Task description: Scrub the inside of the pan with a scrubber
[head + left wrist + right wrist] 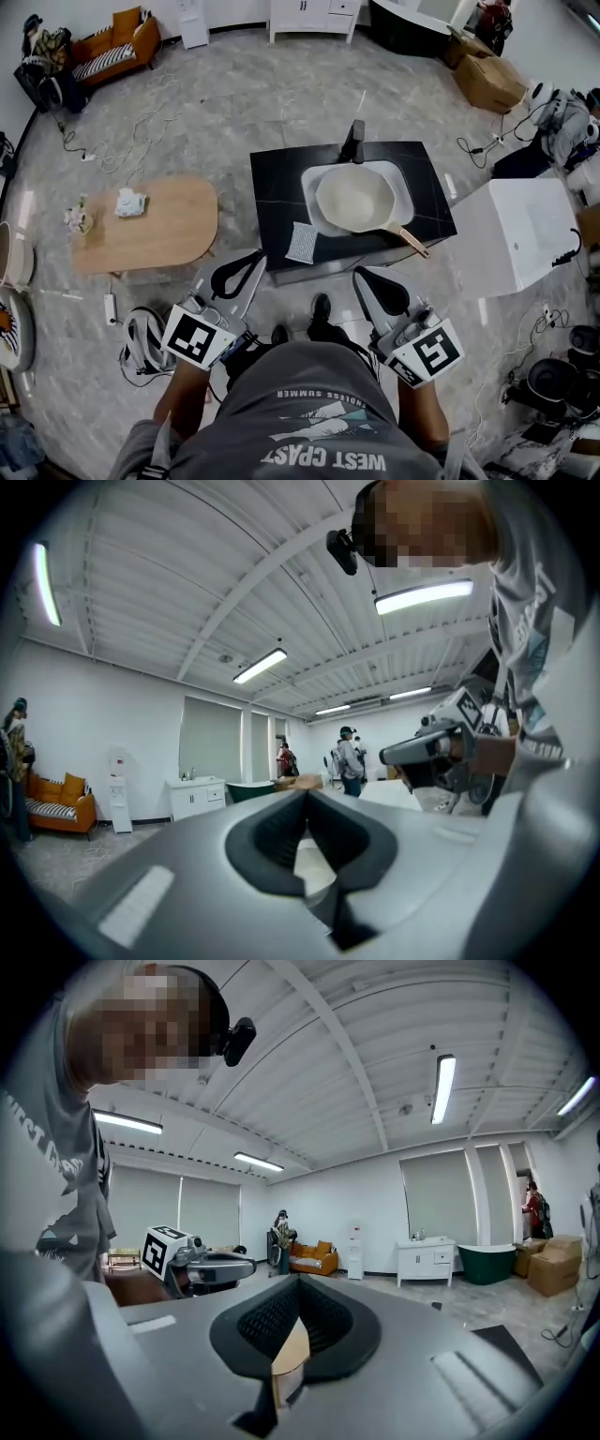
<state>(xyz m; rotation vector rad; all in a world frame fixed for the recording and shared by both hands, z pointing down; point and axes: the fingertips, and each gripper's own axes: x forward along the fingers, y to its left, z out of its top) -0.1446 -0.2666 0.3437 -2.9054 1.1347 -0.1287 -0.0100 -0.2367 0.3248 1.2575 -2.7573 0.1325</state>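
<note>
A pale round pan (pixel 356 199) with a copper handle lies in the white sink (pixel 403 184) set into a black counter (pixel 281 192). A grey checked scrubber (pixel 303 242) lies flat on the counter's near edge, left of the pan. Both grippers are held close to the person's body, short of the counter and well apart from the scrubber and pan. My left gripper (pixel 258 258) is shut with nothing in it; its tips (pixel 306 797) meet and point level across the room. My right gripper (pixel 360 273) is also shut and holds nothing, its tips (pixel 299 1283) together.
A dark faucet (pixel 354 141) stands at the sink's far side. A low wooden table (pixel 150 225) with small items is to the left, a white cabinet (pixel 520 234) to the right. Cables and gear lie on the marble floor. Other people stand far off.
</note>
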